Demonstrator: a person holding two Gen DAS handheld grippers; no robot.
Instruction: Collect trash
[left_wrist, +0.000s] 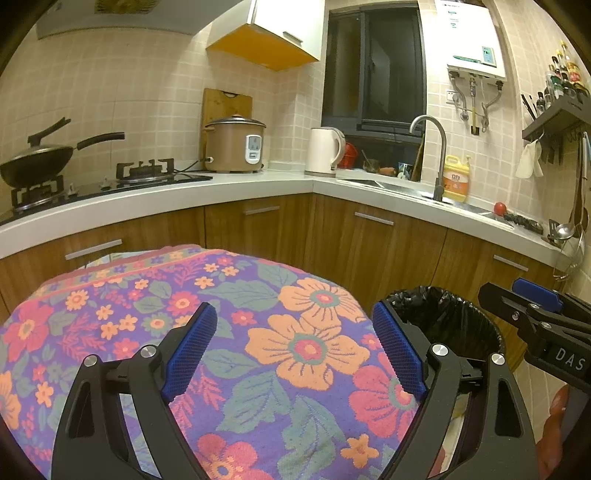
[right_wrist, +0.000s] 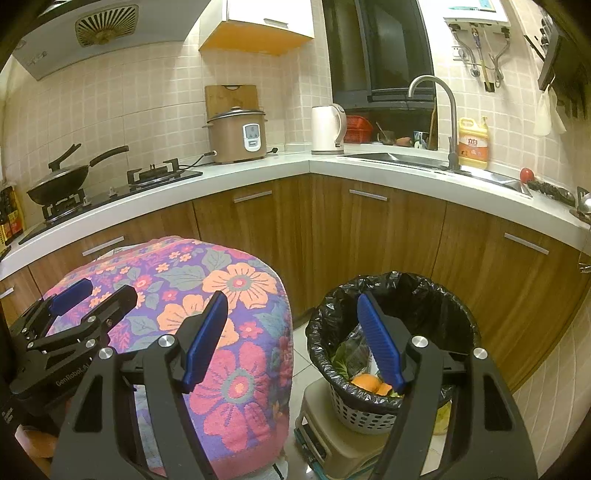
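The left gripper (left_wrist: 293, 347) is released, its two blue pads wide apart, and it hangs above the floral purple-and-orange cloth (left_wrist: 258, 332) that covers the desk. Nothing is between its pads.

The right gripper (right_wrist: 291, 336) is also released and holds nothing. It hangs between the cloth-covered desk and the white plastic basket lined with a black trash bag (right_wrist: 443, 295). This basket stands on a beige plastic stool (right_wrist: 325, 424) on the floor, just beside the right edge of the desk. Inside the bag lie orange peels (right_wrist: 369, 382), some green leaves (right_wrist: 341, 362) and a clear crumpled wrapper (right_wrist: 356, 343).

Behind, on the white kitchen counter (right_wrist: 258, 170), stand a brown rice cooker (right_wrist: 238, 134) and a white electric kettle (right_wrist: 327, 127).
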